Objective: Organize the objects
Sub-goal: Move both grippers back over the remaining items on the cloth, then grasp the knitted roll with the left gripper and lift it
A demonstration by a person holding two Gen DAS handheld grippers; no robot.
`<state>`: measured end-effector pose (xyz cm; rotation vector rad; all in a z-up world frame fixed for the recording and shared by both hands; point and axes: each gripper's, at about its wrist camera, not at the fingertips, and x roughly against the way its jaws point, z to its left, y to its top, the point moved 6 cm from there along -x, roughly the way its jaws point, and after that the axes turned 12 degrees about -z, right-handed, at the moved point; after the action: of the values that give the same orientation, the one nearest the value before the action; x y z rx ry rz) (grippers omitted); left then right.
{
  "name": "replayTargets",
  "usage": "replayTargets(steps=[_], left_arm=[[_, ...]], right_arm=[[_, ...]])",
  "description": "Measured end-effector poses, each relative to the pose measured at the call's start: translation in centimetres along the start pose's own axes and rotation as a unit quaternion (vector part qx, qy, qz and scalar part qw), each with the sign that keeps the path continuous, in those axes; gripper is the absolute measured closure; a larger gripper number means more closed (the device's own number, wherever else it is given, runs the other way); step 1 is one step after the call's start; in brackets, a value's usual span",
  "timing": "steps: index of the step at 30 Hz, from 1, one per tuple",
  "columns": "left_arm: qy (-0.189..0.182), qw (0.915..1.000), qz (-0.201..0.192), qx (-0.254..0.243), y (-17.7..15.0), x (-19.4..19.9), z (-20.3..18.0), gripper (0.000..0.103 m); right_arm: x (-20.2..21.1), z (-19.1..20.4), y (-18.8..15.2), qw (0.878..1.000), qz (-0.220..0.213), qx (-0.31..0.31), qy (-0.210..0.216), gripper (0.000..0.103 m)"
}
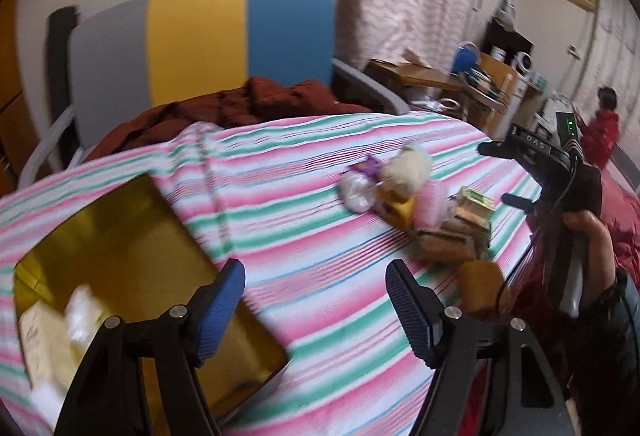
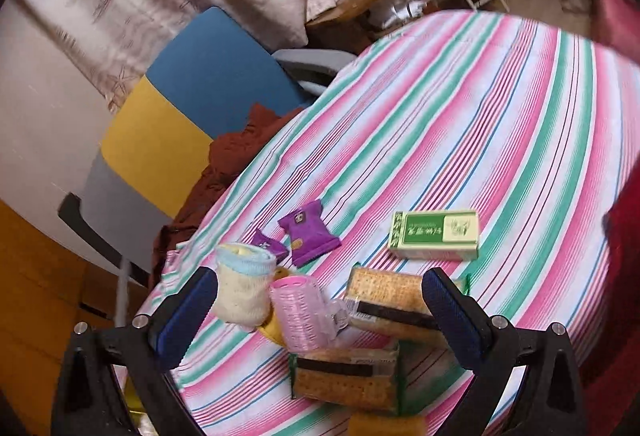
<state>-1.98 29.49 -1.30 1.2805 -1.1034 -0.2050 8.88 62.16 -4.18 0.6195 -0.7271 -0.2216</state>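
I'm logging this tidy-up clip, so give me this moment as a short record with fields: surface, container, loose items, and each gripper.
surface: striped cloth
container: yellow box on the cloth, open, with pale items inside
loose items: green box, two purple packets, cracker packs, pink roller, sock
left gripper: open, empty, beside the yellow box
right gripper: open, empty, over the pile

Snack packets [image 2: 310, 236], green box [image 2: 436, 236], sock [image 2: 242, 288] clustered (striped cloth).
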Motion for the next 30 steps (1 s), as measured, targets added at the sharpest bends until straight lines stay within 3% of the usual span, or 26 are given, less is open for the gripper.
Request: replayTargets(steps=[6, 12, 17, 25, 27, 28, 30], left_arm=[[-0.059, 0.9974, 0.015, -0.039, 2.1, -5.9, -4.5, 0.029], [-0.091, 0.9933, 0.038, -0.060, 3.4, -11.2, -7.3, 0.029], [-0.091, 0.9906, 0.049, -0.089, 4.2, -14.5, -9.1, 0.022], [-0.106, 0.9846, 0.069, -0.120, 4.5, -19.5, -11.6, 0.021], [-0.110, 0.9851, 0.086, -0.101, 4.1, -20.6, -11.3, 0.024], [-0.117, 0.9849, 0.094, -0.086, 3.9, -20.8, -11.0, 0.041], [-0.123, 0.9855, 0.091, -0.073, 3.7, -20.6, -10.4, 0.043]], right_arm=[[-0.3, -0.3, -0.8, 0.999, 0.021, -0.018, 0.016, 0.000], [-1.0, -0.3, -1.5, 0.998, 0.043, -0.032, 0.030, 0.000], [-1.0, -0.2, -1.5, 0.998, 0.045, -0.035, 0.038, 0.000], [-1.1, -0.5, -1.5, 0.997, 0.051, -0.041, 0.041, 0.000], [-1.2, -0.5, -1.7, 0.997, 0.053, -0.040, 0.039, 0.000], [-1.3, -0.5, -1.7, 0.997, 0.054, -0.040, 0.038, 0.000], [-1.4, -0.5, -1.8, 0.997, 0.057, -0.039, 0.037, 0.000]])
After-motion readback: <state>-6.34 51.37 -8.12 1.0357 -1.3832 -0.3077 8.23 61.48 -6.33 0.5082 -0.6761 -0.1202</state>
